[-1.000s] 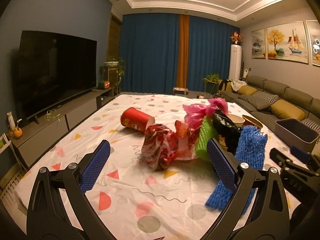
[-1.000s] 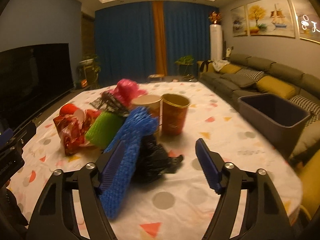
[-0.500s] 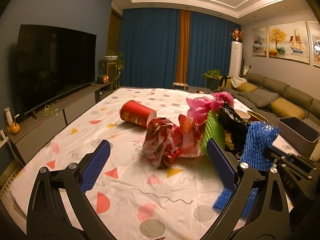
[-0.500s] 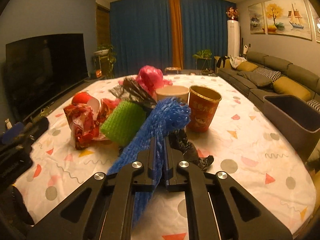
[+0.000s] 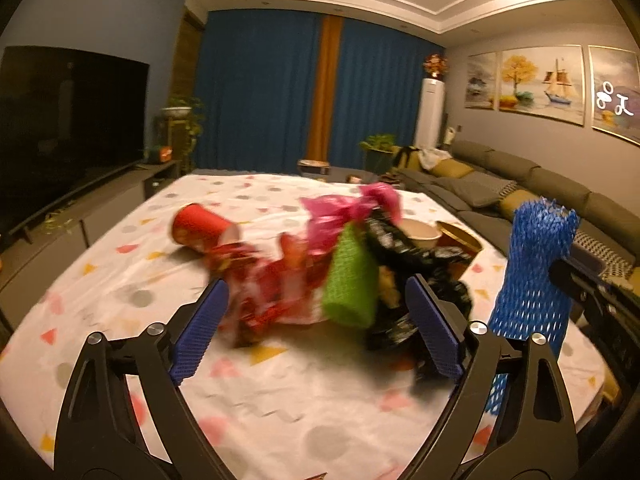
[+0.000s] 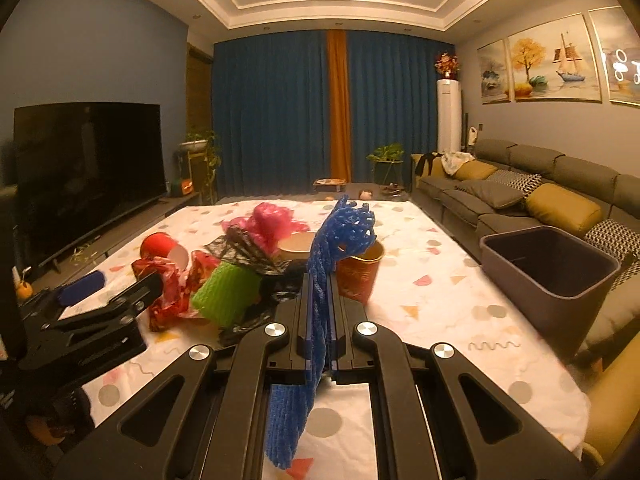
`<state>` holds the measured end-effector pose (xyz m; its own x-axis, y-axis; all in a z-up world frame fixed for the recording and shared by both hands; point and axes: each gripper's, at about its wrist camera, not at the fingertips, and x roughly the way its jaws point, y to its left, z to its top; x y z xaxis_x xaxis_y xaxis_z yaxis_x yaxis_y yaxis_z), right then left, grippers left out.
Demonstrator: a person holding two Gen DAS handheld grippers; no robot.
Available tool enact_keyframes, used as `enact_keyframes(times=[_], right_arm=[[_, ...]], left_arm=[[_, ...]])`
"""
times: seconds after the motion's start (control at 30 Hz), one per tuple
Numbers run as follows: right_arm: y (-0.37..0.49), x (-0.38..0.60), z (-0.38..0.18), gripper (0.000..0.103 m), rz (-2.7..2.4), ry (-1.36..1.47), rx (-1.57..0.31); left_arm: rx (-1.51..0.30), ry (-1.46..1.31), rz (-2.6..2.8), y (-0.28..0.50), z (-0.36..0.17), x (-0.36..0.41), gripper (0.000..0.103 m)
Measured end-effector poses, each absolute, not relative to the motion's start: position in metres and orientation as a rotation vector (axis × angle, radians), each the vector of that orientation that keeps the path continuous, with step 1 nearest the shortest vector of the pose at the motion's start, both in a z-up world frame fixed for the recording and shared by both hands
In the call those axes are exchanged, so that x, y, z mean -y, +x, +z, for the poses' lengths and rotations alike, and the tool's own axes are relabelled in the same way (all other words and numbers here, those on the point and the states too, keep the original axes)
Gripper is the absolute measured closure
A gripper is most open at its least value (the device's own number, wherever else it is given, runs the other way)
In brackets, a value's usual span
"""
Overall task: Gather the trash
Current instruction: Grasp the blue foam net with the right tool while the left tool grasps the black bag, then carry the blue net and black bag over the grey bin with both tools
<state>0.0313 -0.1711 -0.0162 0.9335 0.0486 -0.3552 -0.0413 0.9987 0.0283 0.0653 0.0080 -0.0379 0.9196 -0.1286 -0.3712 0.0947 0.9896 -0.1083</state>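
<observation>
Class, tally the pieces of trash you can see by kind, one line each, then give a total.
Paper cups: 3 (red, on its side; beige; gold-rimmed)
Foam nets: 2 (blue; green)
Plastic bags: 2 (pink; black)
Red wrapper: 1
Total: 8

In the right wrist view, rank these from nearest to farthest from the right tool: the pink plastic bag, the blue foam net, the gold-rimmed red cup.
1. blue foam net: clamped between the fingers of the right tool.
2. gold-rimmed red cup: upright just beyond the fingertips, slightly right.
3. pink plastic bag: farther back, left of centre, behind the pile.
</observation>
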Motion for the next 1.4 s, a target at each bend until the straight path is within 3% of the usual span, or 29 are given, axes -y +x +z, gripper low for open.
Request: enact_keyframes(times=[0.2, 0.33, 0.43, 0.53, 0.6, 0.7, 1.4], right_arm=[[0.029, 0.187, -0.016, 0.096, 0.025, 0.033, -0.358], [0.031, 0.197, -0.017, 0.096, 0.012, 0.038, -0.354], [0.034, 0.204, -0.018, 0.096, 0.004, 0.044, -0.355], [0.036, 0.21, -0.02, 0.096, 0.002, 0.05, -0.359], [0.036, 0.21, -0.022, 0.096, 0.002, 0.05, -0.362], [0.034, 0.211, -0.022, 0.096, -0.002, 0.048, -0.362], [0.025, 0.222, -0.011, 0.096, -0.004, 0.062, -0.328]], left_arm=[[-0.422, -0.083, -0.215, 0.103, -0.036, 0.023, 0.032], [-0.474, -0.124, -0.246, 0.129, -0.04, 0.029, 0.034], [-0.512, -0.161, -0.266, 0.143, -0.044, 0.03, 0.041], [-0.542, -0.163, -0.285, 0.153, -0.049, 0.036, 0.061], [-0.576, -0.182, -0.315, 0.16, -0.053, 0.038, 0.084], [-0.593, -0.203, -0.333, 0.163, -0.056, 0.037, 0.103], [-0.326, -0.217, -0.405, 0.109, 0.044, 0.017, 0.103]])
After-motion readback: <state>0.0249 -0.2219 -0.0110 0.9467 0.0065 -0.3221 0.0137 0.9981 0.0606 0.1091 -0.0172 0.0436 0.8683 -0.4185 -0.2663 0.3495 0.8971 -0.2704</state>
